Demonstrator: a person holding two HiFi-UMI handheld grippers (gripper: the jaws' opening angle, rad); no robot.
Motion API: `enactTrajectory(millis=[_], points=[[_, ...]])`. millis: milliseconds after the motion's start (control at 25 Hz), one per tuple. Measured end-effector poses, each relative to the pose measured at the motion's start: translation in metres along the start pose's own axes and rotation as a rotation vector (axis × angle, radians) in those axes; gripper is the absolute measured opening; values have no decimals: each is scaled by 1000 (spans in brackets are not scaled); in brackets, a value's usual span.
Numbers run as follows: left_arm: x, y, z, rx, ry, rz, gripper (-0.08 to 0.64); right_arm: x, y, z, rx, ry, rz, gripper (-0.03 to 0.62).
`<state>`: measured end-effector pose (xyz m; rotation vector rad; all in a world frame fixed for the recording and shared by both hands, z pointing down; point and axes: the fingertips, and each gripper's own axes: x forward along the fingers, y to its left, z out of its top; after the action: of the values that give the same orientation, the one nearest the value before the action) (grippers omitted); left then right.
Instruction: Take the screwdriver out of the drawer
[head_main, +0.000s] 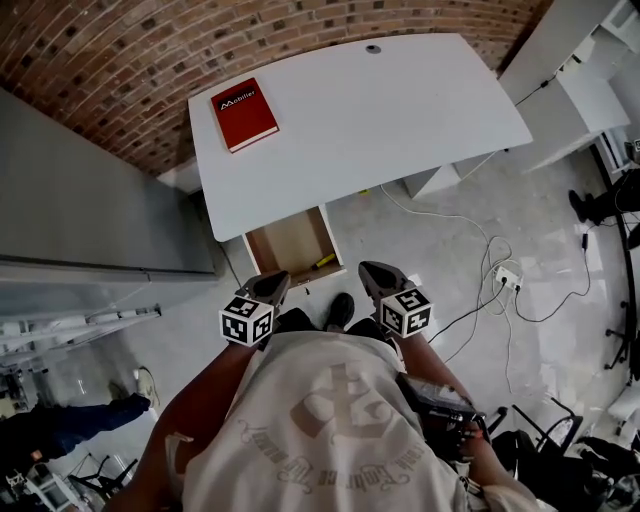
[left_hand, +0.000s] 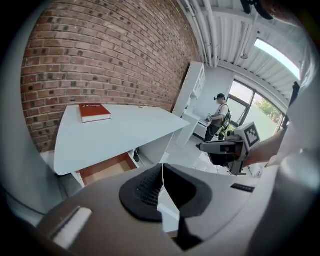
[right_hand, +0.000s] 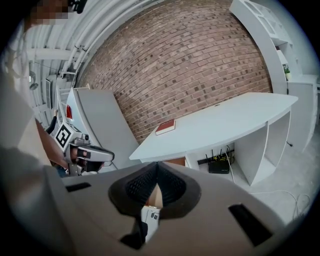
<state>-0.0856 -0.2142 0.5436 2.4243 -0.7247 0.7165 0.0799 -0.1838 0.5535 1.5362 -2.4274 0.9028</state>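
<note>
Open drawer (head_main: 287, 243) clear of desk edge (head_main: 300, 205)

White desk (head_main: 400, 110), red book (head_main: 243, 114), tan-lined drawer (head_main: 290, 245), yellow screwdriver (head_main: 323, 262) — brick wall (head_main: 150, 60) red-brown, pale mortar lines.

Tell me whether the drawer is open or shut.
Open. The drawer is pulled out from under the desk, its wooden bottom exposed, with a yellow screwdriver lying inside.

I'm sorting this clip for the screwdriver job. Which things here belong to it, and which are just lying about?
Job:
drawer, open
yellow screwdriver in it
left gripper and right gripper, both shut, empty

Lying about:
red book on the desk
power strip and cables on the floor
router under the desk
</note>
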Motion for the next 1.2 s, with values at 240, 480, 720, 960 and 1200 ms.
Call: enactTrajectory(millis=[240,480,720,960,1200], points=[[14,4,-6,28,49,-18,11,7,-4,-2,16,-3,8,6],[31,1,-13,62,98,-69,11,8,-8,-16,49,7,-9,6],[48,2,-23,83,147,-94,11,7,-13,-30,95,13,-24,6],[70,4,-37,100,202,-136,11,14,-22,-43,121,25,-36,6],[93,6,-55,95,264,-172,11,19,-28,-60,159,26,-48,6]])
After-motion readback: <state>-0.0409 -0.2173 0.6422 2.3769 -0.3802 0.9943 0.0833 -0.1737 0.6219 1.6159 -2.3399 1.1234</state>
